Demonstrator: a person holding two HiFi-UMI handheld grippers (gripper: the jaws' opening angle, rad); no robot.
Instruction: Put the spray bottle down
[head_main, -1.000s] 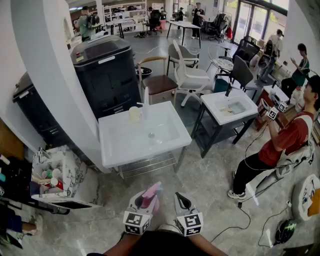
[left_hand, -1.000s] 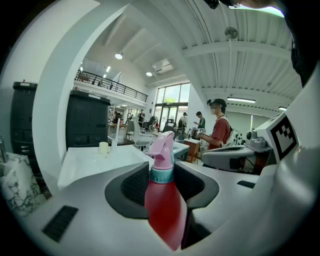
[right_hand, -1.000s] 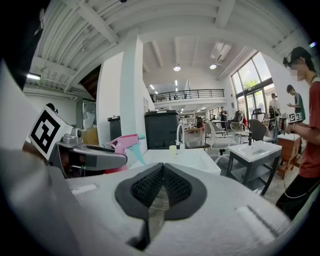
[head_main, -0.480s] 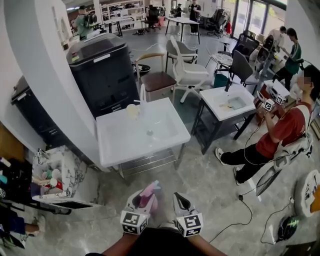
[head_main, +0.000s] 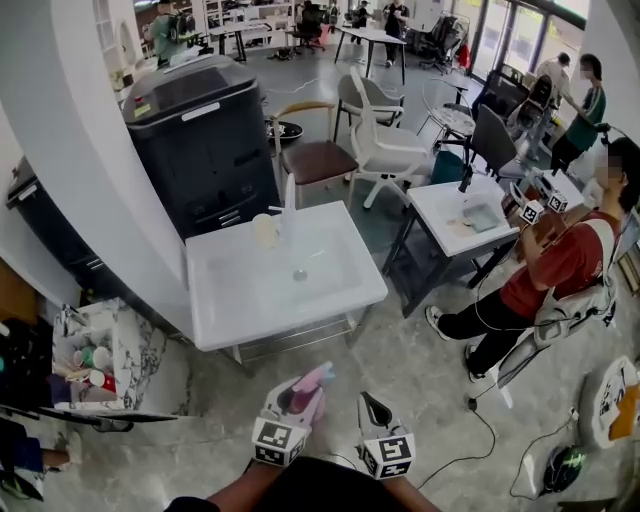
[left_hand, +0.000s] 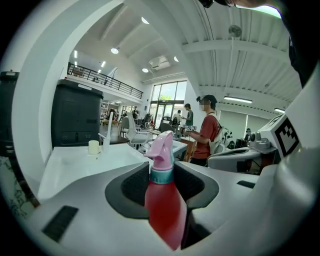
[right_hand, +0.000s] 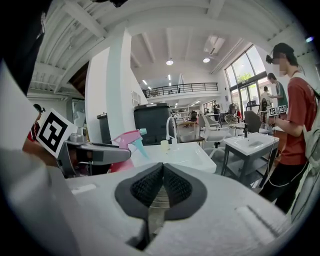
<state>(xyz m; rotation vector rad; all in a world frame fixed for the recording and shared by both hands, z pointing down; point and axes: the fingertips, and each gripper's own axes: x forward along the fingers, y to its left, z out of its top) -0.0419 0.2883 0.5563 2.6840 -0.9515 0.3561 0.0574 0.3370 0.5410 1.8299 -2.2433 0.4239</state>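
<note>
A red spray bottle (left_hand: 162, 205) with a pink trigger head stands upright between the jaws of my left gripper (left_hand: 162, 182), which is shut on its neck and body. In the head view the spray bottle (head_main: 303, 393) shows pink and red above the left gripper (head_main: 290, 415) at the bottom middle. My right gripper (head_main: 380, 425) is beside it on the right, its pads (right_hand: 161, 186) pressed together with nothing between them. From the right gripper view the spray bottle (right_hand: 127, 145) appears at the left. A white sink table (head_main: 240, 300) stands just ahead of both grippers.
On the white sink table stand a tall faucet (head_main: 291, 205) and a small cream cup (head_main: 265, 230). A black cabinet (head_main: 205, 140) is behind it, a marble cart (head_main: 95, 355) of small items at left. A second sink table (head_main: 470, 215), chairs and a person in red (head_main: 545, 275) are at right.
Both grippers have moved forward toward the white sink table, which now lies nearer them in the head view. The left gripper keeps the spray bottle; the person in red has shifted slightly.
</note>
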